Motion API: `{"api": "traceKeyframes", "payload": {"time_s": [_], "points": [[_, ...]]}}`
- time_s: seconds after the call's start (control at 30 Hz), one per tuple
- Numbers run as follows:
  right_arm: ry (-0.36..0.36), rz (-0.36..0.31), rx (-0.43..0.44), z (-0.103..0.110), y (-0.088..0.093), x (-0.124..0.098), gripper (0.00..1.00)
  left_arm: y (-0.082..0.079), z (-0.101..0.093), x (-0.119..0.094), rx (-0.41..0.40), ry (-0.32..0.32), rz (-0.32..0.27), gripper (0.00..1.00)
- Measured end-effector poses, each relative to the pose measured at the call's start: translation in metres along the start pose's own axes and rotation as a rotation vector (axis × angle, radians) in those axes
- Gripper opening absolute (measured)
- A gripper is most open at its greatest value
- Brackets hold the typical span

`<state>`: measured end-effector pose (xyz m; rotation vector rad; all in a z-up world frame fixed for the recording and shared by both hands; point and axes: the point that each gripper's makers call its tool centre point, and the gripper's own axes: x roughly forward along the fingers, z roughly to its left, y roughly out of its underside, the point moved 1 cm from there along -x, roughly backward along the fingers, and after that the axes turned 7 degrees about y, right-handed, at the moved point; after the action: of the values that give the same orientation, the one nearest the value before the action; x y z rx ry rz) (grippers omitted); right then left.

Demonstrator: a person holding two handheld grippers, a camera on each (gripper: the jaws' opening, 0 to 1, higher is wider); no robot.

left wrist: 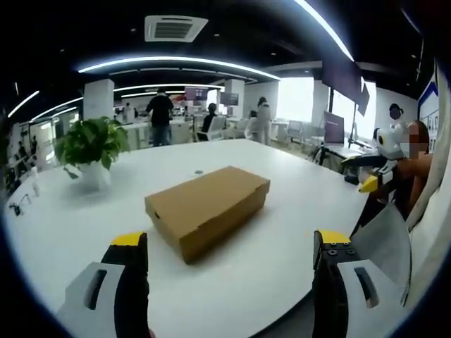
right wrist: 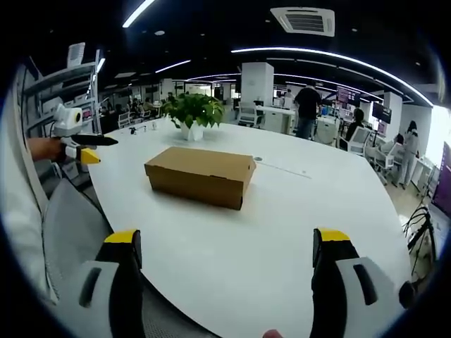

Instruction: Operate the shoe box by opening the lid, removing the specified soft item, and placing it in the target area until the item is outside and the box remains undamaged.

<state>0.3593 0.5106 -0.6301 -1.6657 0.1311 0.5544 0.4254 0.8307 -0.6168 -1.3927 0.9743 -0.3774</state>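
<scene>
We see the shoe box (left wrist: pixel 208 208) lying flat on the white table (left wrist: pixel 282 211), lid shut, plain brown cardboard with no print that we can make out. In the left gripper view it sits near the middle of the tabletop, turned at an angle so that 1 corner points toward the camera; in the right gripper view the shoe box (right wrist: pixel 201 175) lies with a long side toward us, its lid overlapping the base all along the front edge. Nothing touches it.

The left gripper (left wrist: pixel 229 271) hovers over the near edge of the table, its 2 yellow-tipped jaws spread wide apart and holding nothing; the box stands ahead of them, between their lines and well clear of both tips. The right gripper (right wrist: pixel 225 271) is likewise over the table (right wrist: pixel 296 218) edge, its 2 jaws spread wide and empty, the box ahead and apart from them.

At the far left of the right gripper view, another gripper (right wrist: pixel 77 141) with a yellow tip is held by a hand beside the table, away from the box. At the right of the left gripper view, a similar white-and-yellow gripper (left wrist: pixel 380 165) shows near a person standing off the table's side.

Beyond the box stands a potted plant (left wrist: pixel 91 148) in a white pot, on the table and well apart from the box; in the right gripper view the potted plant (right wrist: pixel 190 113) sits behind it. Farther off is an open office with several people (left wrist: pixel 161 116) standing among desks, and long ceiling lights (left wrist: pixel 176 65) overhead.
</scene>
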Motion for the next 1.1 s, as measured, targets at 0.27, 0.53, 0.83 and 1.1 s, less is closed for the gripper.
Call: {"api": "traceKeyframes", "payload": {"time_s": [0.27,0.53,0.83,1.1], "points": [[0.001,0.003,0.001,-0.001,0.001,0.0,0.96,0.001,-0.001,0.001,0.0,0.004,0.002,1.0],[0.001,0.001,0.002,-0.002,0.0,0.001,0.96,0.001,0.002,0.001,0.0,-0.008,0.003,1.0],[-0.015,0.006,-0.014,-0.003,-0.003,0.007,0.96,0.0,0.009,0.0,0.003,-0.03,0.004,0.99],[-0.029,0.002,-0.032,-0.008,-0.01,0.016,0.96,-0.003,0.015,0.004,0.006,-0.039,0.006,0.98]]}}
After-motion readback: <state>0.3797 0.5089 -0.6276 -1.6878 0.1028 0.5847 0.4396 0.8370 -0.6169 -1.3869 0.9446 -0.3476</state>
